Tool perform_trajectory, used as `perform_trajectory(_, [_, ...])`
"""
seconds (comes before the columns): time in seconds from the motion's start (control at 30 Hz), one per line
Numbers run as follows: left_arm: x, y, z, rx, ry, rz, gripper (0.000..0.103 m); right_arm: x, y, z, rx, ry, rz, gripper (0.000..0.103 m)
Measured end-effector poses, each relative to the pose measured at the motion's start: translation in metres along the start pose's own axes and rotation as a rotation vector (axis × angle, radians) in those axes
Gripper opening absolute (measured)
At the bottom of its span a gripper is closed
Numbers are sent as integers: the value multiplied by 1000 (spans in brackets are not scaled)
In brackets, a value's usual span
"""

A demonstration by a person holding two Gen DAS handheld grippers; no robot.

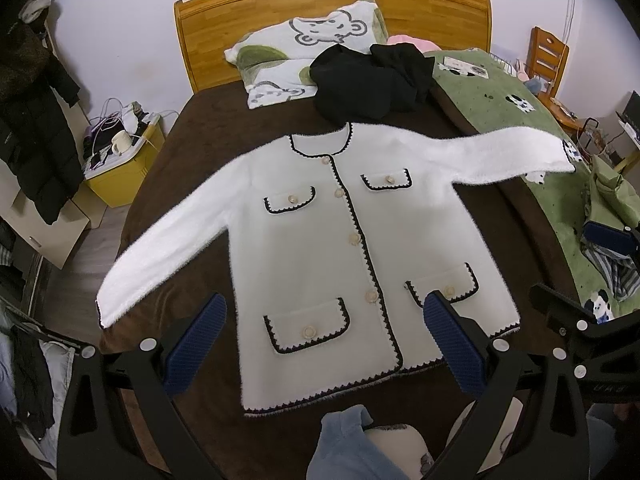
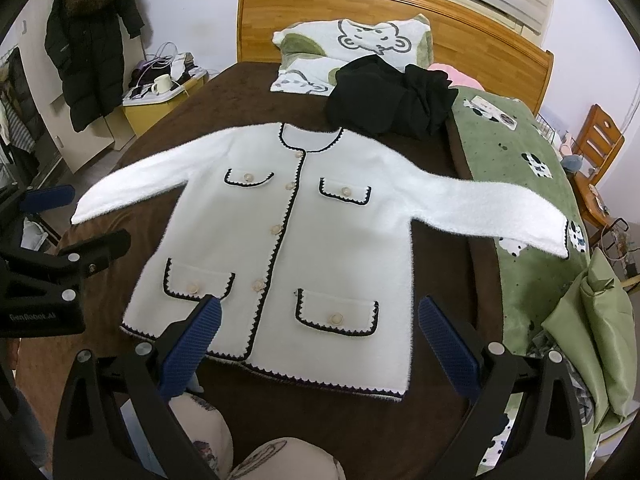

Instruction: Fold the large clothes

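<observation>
Both sets of jaws stand wide and hold nothing: left gripper (image 1: 322, 344) and right gripper (image 2: 320, 344) hover over the hem at 6 o'clock. The white cardigan (image 1: 320, 236) lies flat, buttoned, front up on the brown bed (image 1: 208, 136), sleeves spread toward 8 and 2 o'clock. Judgement: no fold made; all folding remains.

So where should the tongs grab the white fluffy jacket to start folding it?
Probably the sleeve cuffs. The jacket lies flat, front up, both sleeves spread out. The right tongs could come from the right side and pinch the right cuff, which rests on the green blanket; the left tongs could take the left cuff from the left. Both are thin, free edges.
</observation>
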State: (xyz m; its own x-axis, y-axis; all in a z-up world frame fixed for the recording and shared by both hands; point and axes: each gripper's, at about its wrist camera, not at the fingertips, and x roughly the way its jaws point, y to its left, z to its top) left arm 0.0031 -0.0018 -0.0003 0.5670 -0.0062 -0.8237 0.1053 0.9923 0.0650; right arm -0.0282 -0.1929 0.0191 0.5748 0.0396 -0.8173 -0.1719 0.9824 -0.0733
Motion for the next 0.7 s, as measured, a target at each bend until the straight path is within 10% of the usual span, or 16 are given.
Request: perform_trajectory(0.7, [0, -6, -3, 2, 2, -9, 96, -2, -1, 0, -5, 4, -18, 97])
